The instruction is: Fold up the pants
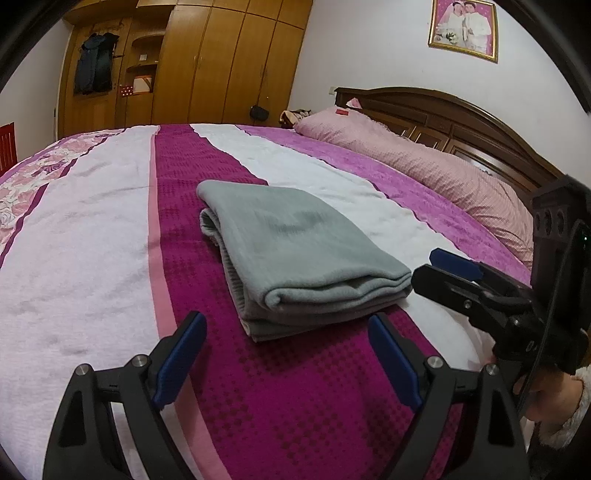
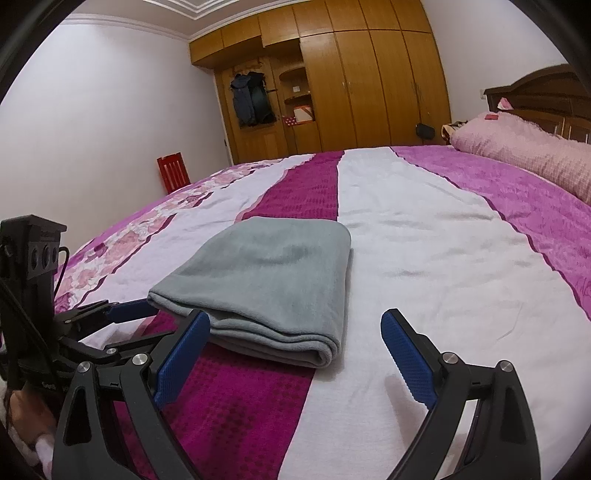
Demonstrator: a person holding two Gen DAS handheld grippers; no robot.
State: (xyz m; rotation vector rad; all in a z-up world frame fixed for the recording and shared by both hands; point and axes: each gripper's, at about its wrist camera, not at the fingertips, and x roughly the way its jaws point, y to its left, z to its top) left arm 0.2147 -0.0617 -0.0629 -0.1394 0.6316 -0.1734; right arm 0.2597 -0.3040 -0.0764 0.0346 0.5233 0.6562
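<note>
Grey pants (image 1: 295, 251), folded into a compact stack, lay on the striped bedspread (image 1: 92, 221); left gripper (image 1: 288, 354) and right gripper (image 2: 295, 350) hovered nearby, jaws spread, empty.

Count on the bed (image 1: 92, 206): one pair of grey pants (image 1: 295, 251), folded into a single stack of layers, lying mid-bed on the magenta stripe. One long pink pillow (image 1: 424, 162) along the headboard edge. Grippers: two, the left gripper (image 1: 286, 354) and the right gripper (image 2: 295, 358), each with two blue-padded fingers (image 1: 181, 354). Framed photo (image 1: 463, 27) on wall: one. Red chair (image 2: 173, 173): one.
</note>
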